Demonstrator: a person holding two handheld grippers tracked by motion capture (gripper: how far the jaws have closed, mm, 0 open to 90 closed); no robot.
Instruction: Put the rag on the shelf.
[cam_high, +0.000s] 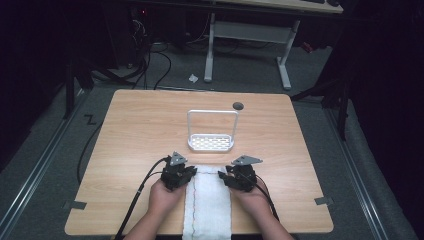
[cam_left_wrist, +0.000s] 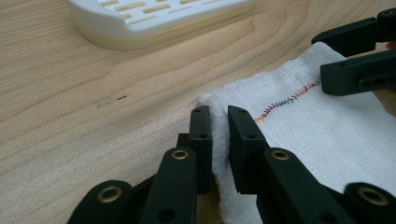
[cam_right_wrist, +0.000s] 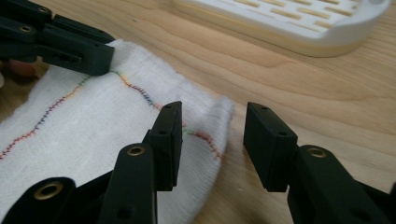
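Broad light-wood table (cam_high: 135, 150) with rounded corners, standing on grey carpet. At the table's 6 o'clock edge, a long white woven cloth (cam_high: 207, 205) with a multicoloured stitched seam down its length, lying flat, far end toward 12 o'clock and near end over the table's edge. At 12 o'clock from the cloth, apart from it, a white slotted plastic tray (cam_high: 210, 143) with a tall wire hoop handle standing upright. At 1 o'clock from the tray, a small dark round hole (cam_high: 238, 106) in the tabletop. On the cloth's far left corner, at 9 o'clock of its end, the black two-jaw left gripper (cam_left_wrist: 219, 122): jaws drawn narrow, pinching a raised fold of the cloth's edge between the pads. At the far right corner, at 3 o'clock, the black two-jaw right gripper (cam_right_wrist: 212, 126): jaws standing wide, one pad on the cloth, the other over bare wood beside it, the lifted cloth corner between them but not pressed. Hands gripping both tools from 6 o'clock.
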